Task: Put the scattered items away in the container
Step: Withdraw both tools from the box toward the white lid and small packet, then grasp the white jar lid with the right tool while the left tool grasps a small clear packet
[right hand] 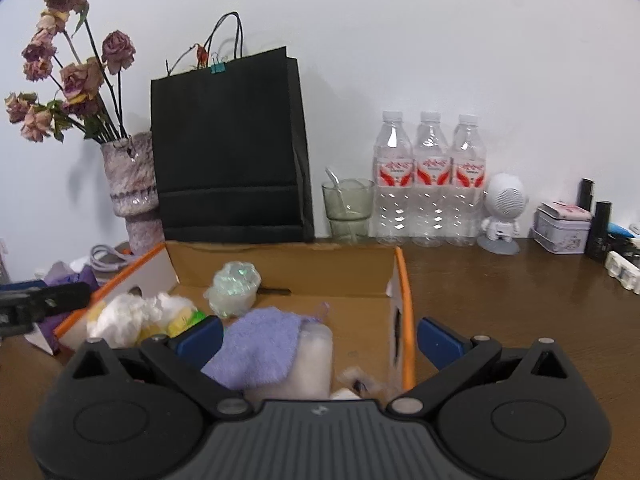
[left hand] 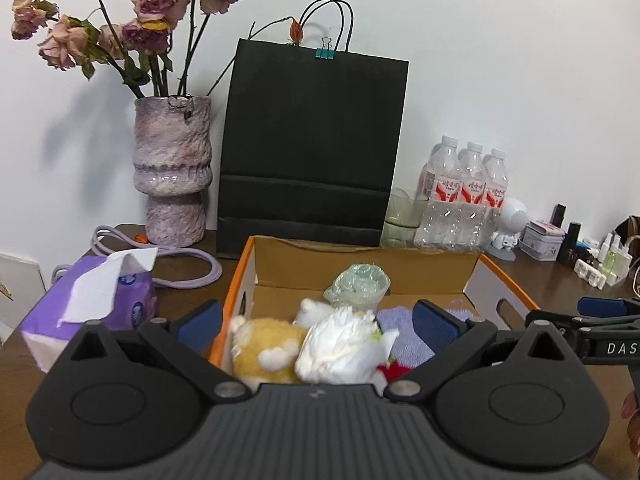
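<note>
Nearest the lens, the left tool (left hand: 318, 322) stands spread wide with nothing between its blue-padded fingers, poised above the open cardboard box with orange rim (left hand: 472, 270) on the dark brown wooden table (left hand: 532, 272); the right tool (right hand: 320, 336) is likewise splayed and empty, straddling the box's right wall. Inside the box lie a fluffy yellow-and-white plush toy (left hand: 264, 346), a crumpled white plastic bag (left hand: 342, 340), a soft lilac terry cloth (right hand: 260, 344) and a wad of clear greenish plastic wrap (left hand: 358, 286); only the right wrist view shows a frosted pale cylindrical container (right hand: 310, 360) half under the cloth, while only the left wrist view shows a scrap of red (left hand: 394, 370) beside the bag. The left view alone gives a clear look at the purple soft tissue pack (left hand: 86, 312), a white sheet sticking up, just left of the box, with a coiled lilac cable (left hand: 188, 270) behind it. Farther back, against the white wall, stand a mottled purple ceramic vase of dried roses (left hand: 172, 176), a matte black paper bag with cord handles (left hand: 312, 140), a smoky green glass (right hand: 348, 208) whose spoon shows only from the right, three clear ribbed water bottles with red labels (right hand: 428, 180), a small white astronaut figure (right hand: 502, 212) and a pale printed tin (right hand: 562, 228).
</note>
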`<state>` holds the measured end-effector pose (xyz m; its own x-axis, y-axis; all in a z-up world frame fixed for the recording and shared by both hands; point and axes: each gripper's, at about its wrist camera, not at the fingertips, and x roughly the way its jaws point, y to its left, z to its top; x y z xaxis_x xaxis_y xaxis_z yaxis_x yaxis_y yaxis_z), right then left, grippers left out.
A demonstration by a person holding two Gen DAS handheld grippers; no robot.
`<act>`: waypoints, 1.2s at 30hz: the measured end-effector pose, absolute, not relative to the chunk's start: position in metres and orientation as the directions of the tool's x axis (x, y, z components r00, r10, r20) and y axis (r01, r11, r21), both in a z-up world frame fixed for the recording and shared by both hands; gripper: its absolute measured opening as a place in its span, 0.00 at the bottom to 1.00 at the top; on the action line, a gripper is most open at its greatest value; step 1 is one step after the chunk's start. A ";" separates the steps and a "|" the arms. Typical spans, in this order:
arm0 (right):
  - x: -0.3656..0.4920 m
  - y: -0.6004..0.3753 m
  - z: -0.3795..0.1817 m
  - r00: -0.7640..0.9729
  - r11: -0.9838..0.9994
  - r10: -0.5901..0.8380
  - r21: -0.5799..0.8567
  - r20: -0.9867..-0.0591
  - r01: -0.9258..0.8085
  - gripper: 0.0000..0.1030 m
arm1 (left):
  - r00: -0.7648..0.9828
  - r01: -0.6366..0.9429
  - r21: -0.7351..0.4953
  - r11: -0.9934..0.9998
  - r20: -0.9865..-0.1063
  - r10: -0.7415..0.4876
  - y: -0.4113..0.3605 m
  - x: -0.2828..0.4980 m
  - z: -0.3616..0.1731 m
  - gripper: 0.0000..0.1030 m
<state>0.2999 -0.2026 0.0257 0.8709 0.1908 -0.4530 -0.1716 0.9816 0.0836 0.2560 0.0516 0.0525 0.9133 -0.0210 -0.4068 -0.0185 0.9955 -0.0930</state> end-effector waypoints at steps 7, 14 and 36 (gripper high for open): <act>0.268 -0.211 0.004 0.854 0.986 0.168 0.074 -0.493 -0.151 1.00 | 0.890 0.000 -0.061 0.998 -0.455 -0.028 0.054 0.230 0.034 1.00; 0.244 -0.190 -0.024 0.819 0.982 0.175 0.035 -0.547 -0.186 1.00 | 0.829 0.015 -0.048 0.999 -0.557 -0.039 0.037 0.231 -0.002 1.00; 0.252 -0.154 -0.047 0.777 0.976 0.155 -0.026 -0.611 -0.215 0.85 | 0.782 0.021 0.011 1.000 -0.623 -0.010 0.013 0.251 -0.030 0.78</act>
<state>0.2519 -0.1536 -0.0469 0.7765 0.1548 -0.6108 -0.2149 0.9763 -0.0258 0.2508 0.0126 -0.0301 0.7824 -0.0096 -0.6227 0.0208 0.9997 0.0106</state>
